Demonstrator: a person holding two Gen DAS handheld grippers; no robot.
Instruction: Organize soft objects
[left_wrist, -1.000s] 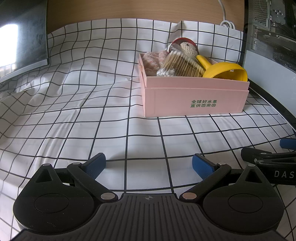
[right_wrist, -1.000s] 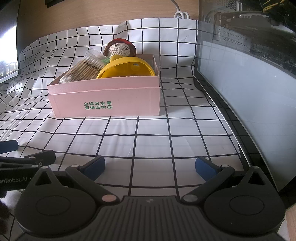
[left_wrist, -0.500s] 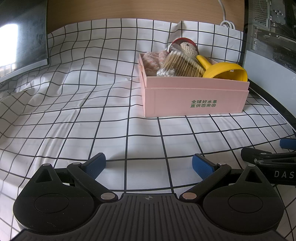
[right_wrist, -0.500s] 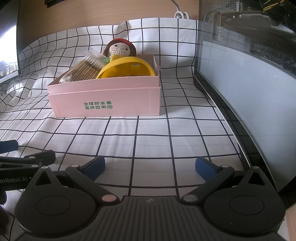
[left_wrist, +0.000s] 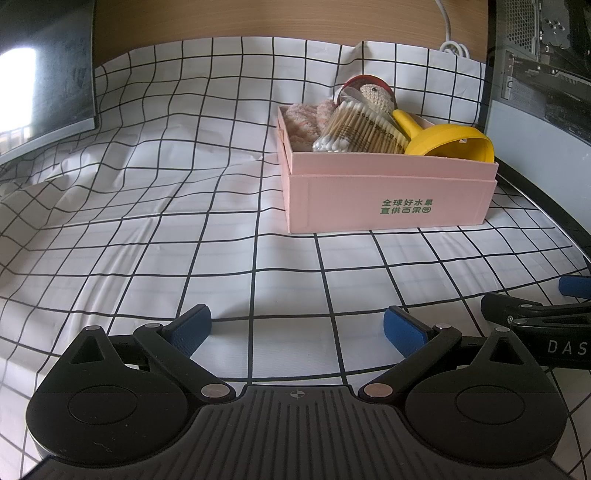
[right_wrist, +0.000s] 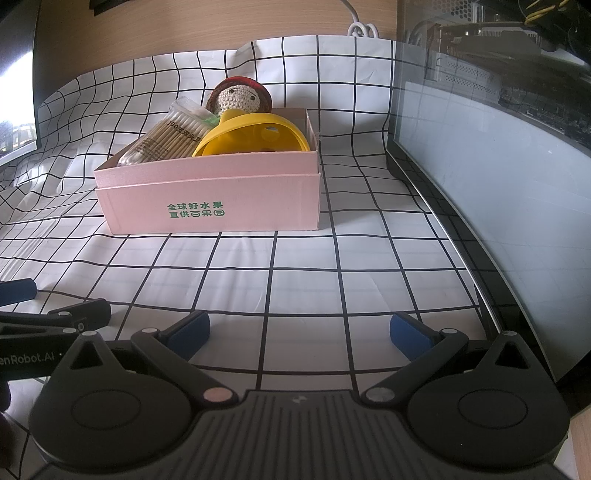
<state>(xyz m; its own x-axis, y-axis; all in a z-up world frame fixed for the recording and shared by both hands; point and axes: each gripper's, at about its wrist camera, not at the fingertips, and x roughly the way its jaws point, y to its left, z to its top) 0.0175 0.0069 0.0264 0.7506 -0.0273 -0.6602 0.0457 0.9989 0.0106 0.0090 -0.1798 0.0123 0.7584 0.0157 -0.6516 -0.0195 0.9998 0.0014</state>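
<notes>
A pink box (left_wrist: 388, 195) is seen on the surface, which is covered with a white cloth with black grid lines (left_wrist: 147, 221). The box stands ahead of both grippers and well apart from them, near the back of the cloth. Green characters are printed on its front wall.

Inside the box, several things are packed close together. A pink knitted item (left_wrist: 304, 120) is placed at the left end. A bag of cotton swabs (left_wrist: 354, 131) is laid tilted beside it, in the middle. A crocheted doll (right_wrist: 240, 96) with a dark red cap is set behind the swabs, and its head rises above the rim. A yellow scoop (right_wrist: 255, 134) is laid at the right end, with its handle pointed toward the doll.

The left gripper (left_wrist: 297, 326) is held low over the cloth with its blue pads wide apart, and nothing is held between them. The right gripper (right_wrist: 301, 330) is held in the same way, also wide open and with nothing in it. The two grippers are placed side by side, so that a part of each one is seen at the edge of the other view.

A dark monitor (left_wrist: 44, 74) is seen at the left, and a computer case with a glass panel (right_wrist: 498, 166) at the right.
</notes>
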